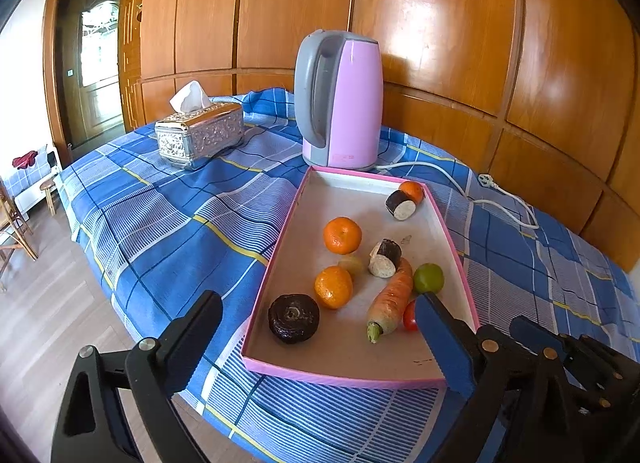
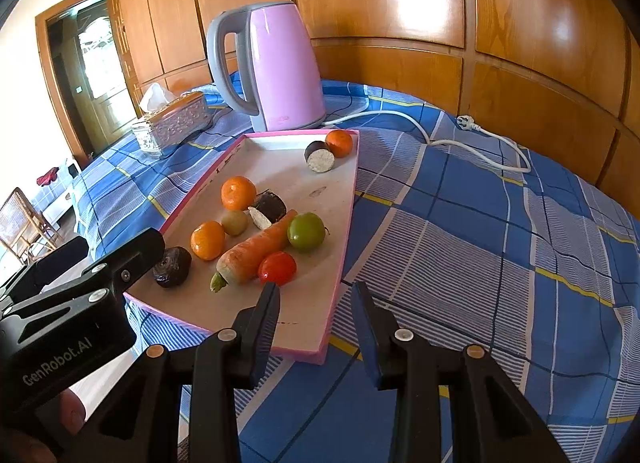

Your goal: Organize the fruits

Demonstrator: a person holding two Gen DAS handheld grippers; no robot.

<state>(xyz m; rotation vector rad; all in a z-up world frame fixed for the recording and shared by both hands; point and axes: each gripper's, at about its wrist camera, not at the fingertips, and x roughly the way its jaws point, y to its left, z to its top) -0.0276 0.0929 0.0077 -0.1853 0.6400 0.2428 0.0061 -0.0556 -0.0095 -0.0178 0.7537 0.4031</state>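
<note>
Fruits lie loose in the pink-rimmed tray point(image 1: 276, 247) on the table: mandarins point(image 1: 342, 235), a carrot point(image 1: 394, 295). Left tongs point(image 1: 320, 339) gape wide, empty; right tongs point(image 2: 316, 303) stand narrowly parted, gripping nothing.

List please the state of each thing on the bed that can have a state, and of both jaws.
kettle: upright, lid closed
power plug: not plugged in, lying on the cloth
tissue box: one tissue sticking up
pink tray: holds all the fruit and vegetables
carrot: lying flat, whole
left gripper: jaws wide open, holding nothing
right gripper: jaws narrowly apart, holding nothing
</note>
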